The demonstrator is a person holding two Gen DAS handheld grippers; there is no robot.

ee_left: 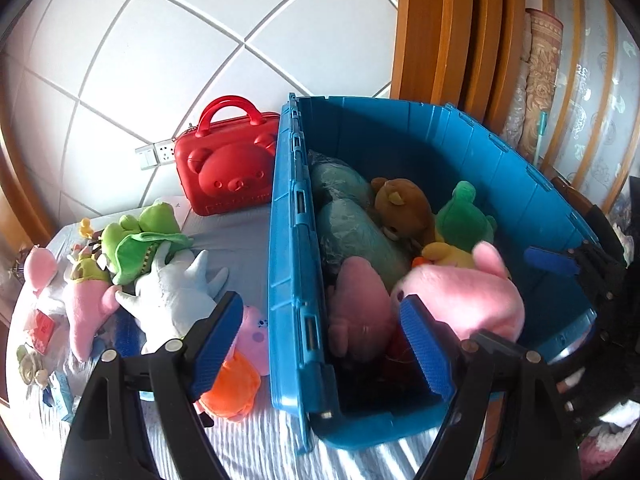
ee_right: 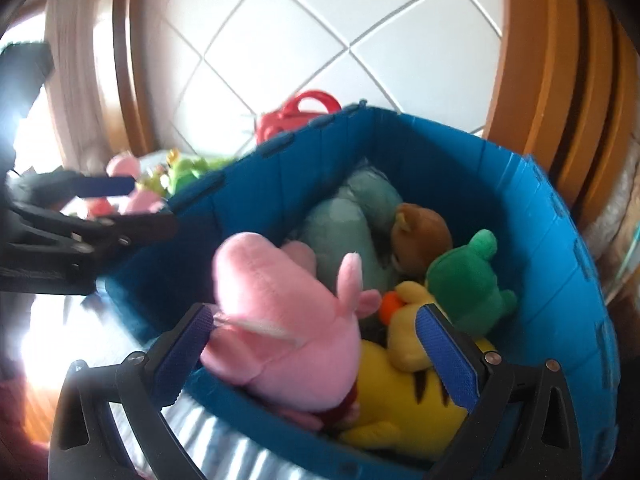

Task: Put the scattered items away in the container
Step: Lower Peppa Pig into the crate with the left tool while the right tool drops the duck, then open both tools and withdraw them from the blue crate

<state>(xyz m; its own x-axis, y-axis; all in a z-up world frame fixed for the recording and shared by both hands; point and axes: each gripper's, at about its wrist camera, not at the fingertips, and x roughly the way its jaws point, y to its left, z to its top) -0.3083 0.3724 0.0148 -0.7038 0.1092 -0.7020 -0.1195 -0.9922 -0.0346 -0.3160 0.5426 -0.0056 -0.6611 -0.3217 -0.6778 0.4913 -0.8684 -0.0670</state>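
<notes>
The blue container (ee_left: 288, 240) holds several plush toys: a brown bear (ee_left: 404, 208), a green frog (ee_left: 464, 220), a teal one (ee_left: 352, 232) and a pink pig (ee_left: 460, 292). My left gripper (ee_left: 322, 346) is open, its fingers straddling the container's near left wall with nothing held. In the right wrist view the pink pig (ee_right: 280, 320) lies on a yellow plush (ee_right: 400, 400) inside the container (ee_right: 560, 320). My right gripper (ee_right: 316, 340) is open around it; the right pad stands apart from the pig. Outside on the bed lie a green plush (ee_left: 140, 236), a white-blue plush (ee_left: 176, 292) and a pink plush (ee_left: 84, 308).
A red bear-faced case (ee_left: 228, 172) stands against the tiled wall left of the container. A small pig doll in orange (ee_left: 240, 380) lies by my left finger. Small packets lie near the bed's left edge (ee_left: 40, 328). Wooden frames rise behind the container.
</notes>
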